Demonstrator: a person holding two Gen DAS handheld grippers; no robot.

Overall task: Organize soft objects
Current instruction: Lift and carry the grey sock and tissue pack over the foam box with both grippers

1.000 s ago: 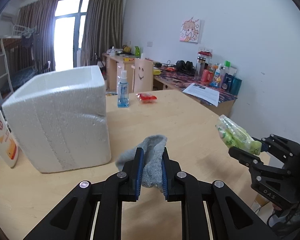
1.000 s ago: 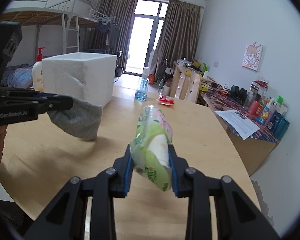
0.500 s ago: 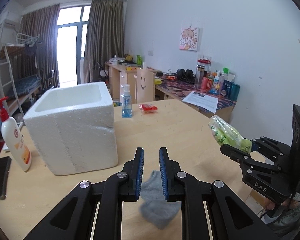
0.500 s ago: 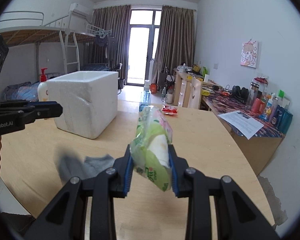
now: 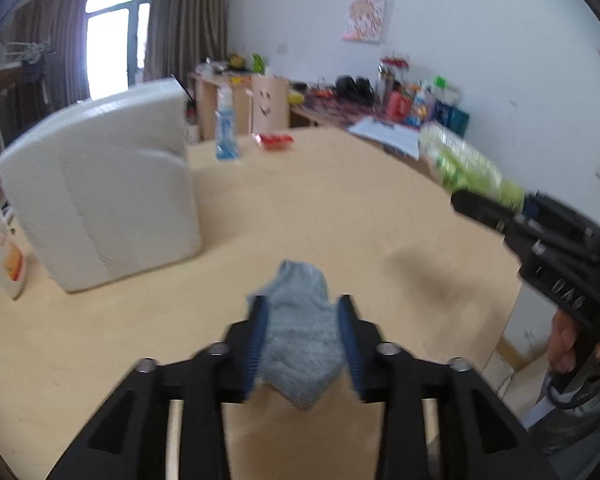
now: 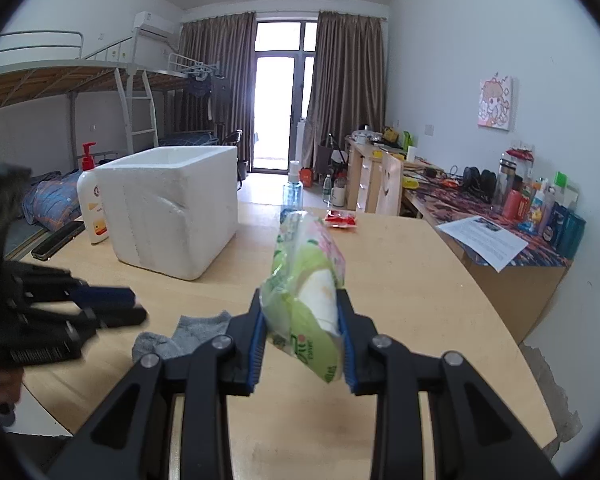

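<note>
A grey sock (image 5: 302, 332) lies flat on the wooden table (image 5: 340, 208); it also shows in the right wrist view (image 6: 180, 336). My left gripper (image 5: 304, 320) is open just above it, one finger on each side, not touching it as far as I can tell; it appears at the left of the right wrist view (image 6: 120, 308). My right gripper (image 6: 304, 320) is shut on a green tissue pack (image 6: 308, 288) and holds it above the table; the pack also shows in the left wrist view (image 5: 464, 164). The white foam box (image 6: 172, 208) stands open-topped at the left.
A lotion pump bottle (image 6: 92, 204) and a black flat device (image 6: 58, 240) sit left of the box. A blue spray bottle (image 6: 292, 192) and a red packet (image 6: 342, 218) lie at the far side. A cluttered desk (image 6: 500, 216) lines the right wall.
My left gripper let the sock drop onto the table, rose, then came down with its fingers spread wider around it. My right gripper has kept hold of the tissue pack.
</note>
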